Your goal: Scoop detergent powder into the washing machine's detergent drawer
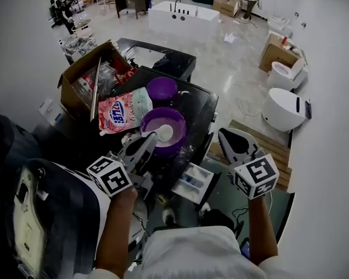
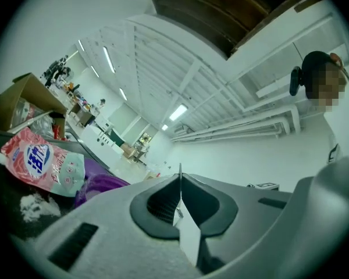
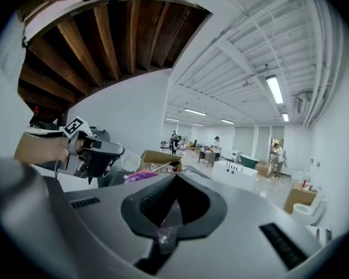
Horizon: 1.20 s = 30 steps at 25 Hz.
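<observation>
- The head view looks steeply down from above the person. The purple bowl [image 1: 164, 131] sits at mid-frame, the left gripper [image 1: 148, 141] is at the bowl's near rim, and the right gripper [image 1: 230, 139] is off to the bowl's right.
- The left gripper view rides low, right beside the bowl [image 2: 99, 186]. It faces along jaws pressed on the white scoop [image 2: 186, 231] and tilts up, so it shows mostly ceiling.
- The right gripper view looks level across the bowl [image 3: 141, 176] from farther off, and takes in the left gripper [image 3: 96, 150].
- All three views share the bowl. The detergent bag [image 1: 125, 112] behind the bowl shows in the head view and the left gripper view [image 2: 43, 161]. It may also show in the right gripper view, but too small to tell.
</observation>
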{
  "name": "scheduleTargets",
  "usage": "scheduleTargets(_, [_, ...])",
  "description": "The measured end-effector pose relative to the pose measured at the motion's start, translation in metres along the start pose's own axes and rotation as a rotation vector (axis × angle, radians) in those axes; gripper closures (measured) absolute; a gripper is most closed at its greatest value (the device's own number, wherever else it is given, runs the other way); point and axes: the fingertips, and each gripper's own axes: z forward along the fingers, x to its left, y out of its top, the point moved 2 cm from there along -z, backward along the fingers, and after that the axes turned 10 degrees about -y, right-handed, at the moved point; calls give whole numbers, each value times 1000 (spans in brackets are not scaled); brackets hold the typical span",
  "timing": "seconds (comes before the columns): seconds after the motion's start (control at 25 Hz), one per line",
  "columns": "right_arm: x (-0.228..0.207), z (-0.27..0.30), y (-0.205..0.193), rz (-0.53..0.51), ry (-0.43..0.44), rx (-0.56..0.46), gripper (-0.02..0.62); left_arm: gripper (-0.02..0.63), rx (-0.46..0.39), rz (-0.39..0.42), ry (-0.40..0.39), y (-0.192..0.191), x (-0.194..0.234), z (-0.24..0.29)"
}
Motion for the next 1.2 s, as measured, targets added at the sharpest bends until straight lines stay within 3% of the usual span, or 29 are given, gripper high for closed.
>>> scheduleTargets(0.16, [-4,-20,-20,17,-14,33,598,592,24,-51,-16,-32,-12,8])
scheduleTargets(0.4, [-17,-37,-61,20,62,65,598,592,90,-33,93,-96,-20,23])
scheduleTargets(0.76, [-32,-49,-144,35,195,167,598,592,154,-84,253,-195,-15,30])
scheduleTargets(1.2, [-8,-40,-203,25,375,230,598,592,160,-109,459,-259,-9,-11])
